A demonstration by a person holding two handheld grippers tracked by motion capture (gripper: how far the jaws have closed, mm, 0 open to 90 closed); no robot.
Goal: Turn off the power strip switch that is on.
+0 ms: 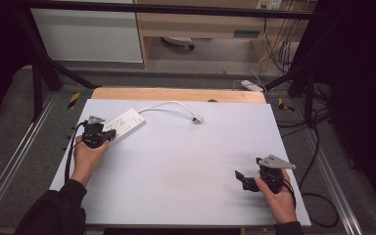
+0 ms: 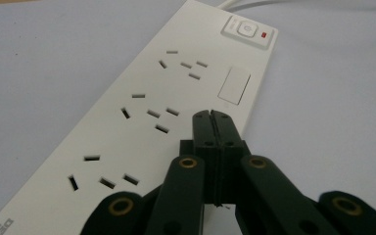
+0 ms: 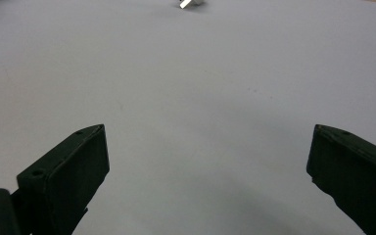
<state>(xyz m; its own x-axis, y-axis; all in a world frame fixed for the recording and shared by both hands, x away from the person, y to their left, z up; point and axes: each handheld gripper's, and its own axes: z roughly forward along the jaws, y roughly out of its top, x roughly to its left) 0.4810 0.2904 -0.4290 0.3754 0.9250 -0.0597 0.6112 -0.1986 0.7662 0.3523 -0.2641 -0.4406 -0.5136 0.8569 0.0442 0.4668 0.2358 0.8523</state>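
Note:
A white power strip (image 1: 125, 124) lies at the back left of the pale mat, its cable curving right to a white plug (image 1: 196, 119). My left gripper (image 1: 108, 134) rests over the strip's near end. In the left gripper view its jaws are pressed together with nothing between them, its tip (image 2: 211, 117) above the strip (image 2: 142, 127), beside the sockets and below the switch (image 2: 247, 32). My right gripper (image 1: 239, 178) stands open over bare mat at the front right. In the right gripper view its fingers (image 3: 73, 166) are wide apart, with the plug (image 3: 190, 3) far ahead.
The pale mat (image 1: 186, 166) covers a wooden table (image 1: 176, 94). Black frame posts (image 1: 39, 73) stand at both back corners. A white adapter (image 1: 252, 86) and loose cables lie on the floor behind and to the right.

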